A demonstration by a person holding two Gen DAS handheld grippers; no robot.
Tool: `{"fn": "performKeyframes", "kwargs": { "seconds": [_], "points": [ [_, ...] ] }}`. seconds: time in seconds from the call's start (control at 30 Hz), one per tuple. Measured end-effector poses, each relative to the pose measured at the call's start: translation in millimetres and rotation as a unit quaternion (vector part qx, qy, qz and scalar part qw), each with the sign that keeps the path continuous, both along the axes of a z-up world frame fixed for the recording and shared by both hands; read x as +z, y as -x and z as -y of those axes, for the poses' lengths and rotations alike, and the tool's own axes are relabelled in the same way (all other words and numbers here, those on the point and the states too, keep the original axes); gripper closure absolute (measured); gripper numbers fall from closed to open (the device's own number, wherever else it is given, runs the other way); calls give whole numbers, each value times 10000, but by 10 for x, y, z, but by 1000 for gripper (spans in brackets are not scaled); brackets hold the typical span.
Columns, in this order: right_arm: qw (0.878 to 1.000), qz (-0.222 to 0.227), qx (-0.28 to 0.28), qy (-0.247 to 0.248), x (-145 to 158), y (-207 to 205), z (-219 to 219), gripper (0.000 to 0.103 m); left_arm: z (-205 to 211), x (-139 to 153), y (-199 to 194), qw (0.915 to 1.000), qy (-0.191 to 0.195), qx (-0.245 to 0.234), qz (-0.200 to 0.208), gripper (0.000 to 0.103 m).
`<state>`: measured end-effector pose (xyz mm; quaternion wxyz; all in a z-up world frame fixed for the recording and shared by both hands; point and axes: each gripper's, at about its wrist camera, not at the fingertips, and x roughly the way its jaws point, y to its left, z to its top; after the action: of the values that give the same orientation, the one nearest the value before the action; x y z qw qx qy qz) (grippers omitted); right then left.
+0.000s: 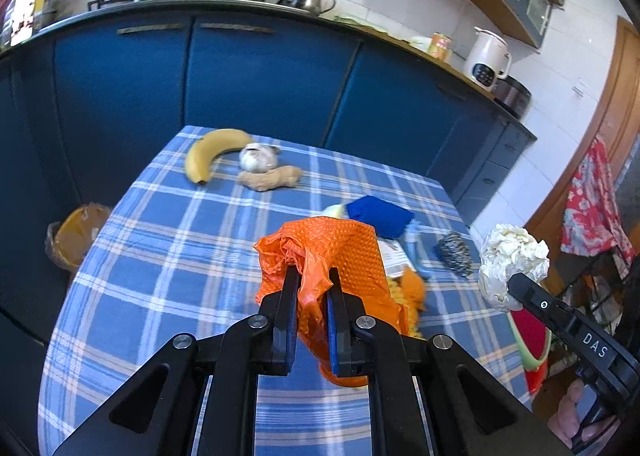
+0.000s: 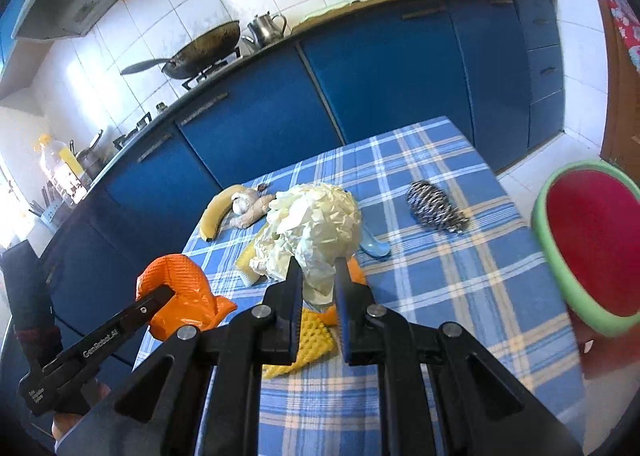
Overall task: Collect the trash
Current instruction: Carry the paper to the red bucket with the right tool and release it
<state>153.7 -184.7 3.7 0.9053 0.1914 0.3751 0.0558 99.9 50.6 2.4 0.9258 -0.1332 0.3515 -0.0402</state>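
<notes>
- Left tongs are clamped on a crumpled orange plastic bag, held up off the checked counter.
- Right tongs are pinched on a white wad of crumpled paper, also lifted clear of the cloth.
- Only a thin fold of the bag sits between the left pads, so I reckon a quick swing could let it slip out.
- The paper wad is big and loose, gripped only at its bottom edge. It could tear or droop free on the way to a bin.
- There's a lined bin on the floor just off the counter's left edge; overshooting it means litter on the floor.
- Banana, garlic and ginger at the far end look like food, so grabbing those by mistake would be wrong.
- More yellow and orange scraps remain under the right tongs.
</notes>
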Motion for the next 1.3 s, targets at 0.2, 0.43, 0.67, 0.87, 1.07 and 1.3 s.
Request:
{"fn": "performKeyframes", "kwargs": {
  "seconds": [0.2, 0.43, 0.67, 0.87, 1.07, 1.3],
  "points": [
    [9996, 134, -209, 108, 153, 183, 213, 86, 273, 85, -8, 9994, -13, -333, 47, 91],
    [9980, 222, -551, 223, 260, 393, 537, 86, 638, 188, -32, 9971, -50, -755, 98, 91],
    [9950, 229, -936, 252, 319, 562, 890, 86, 1060, 295, -83, 9926, -121, -1193, 168, 91],
    [9920, 227, -1215, 253, 322, 684, 1147, 86, 1477, 348, -137, 9866, -181, -1605, 213, 91],
    [9883, 155, -1505, 192, 260, 800, 1443, 86, 1914, 307, -245, 9780, -146, -2078, 135, 91],
    [9835, 22, -1806, 107, 117, 896, 1779, 85, 2428, 193, -349, 9688, -263, -2463, 88, 91]
  ]
}}
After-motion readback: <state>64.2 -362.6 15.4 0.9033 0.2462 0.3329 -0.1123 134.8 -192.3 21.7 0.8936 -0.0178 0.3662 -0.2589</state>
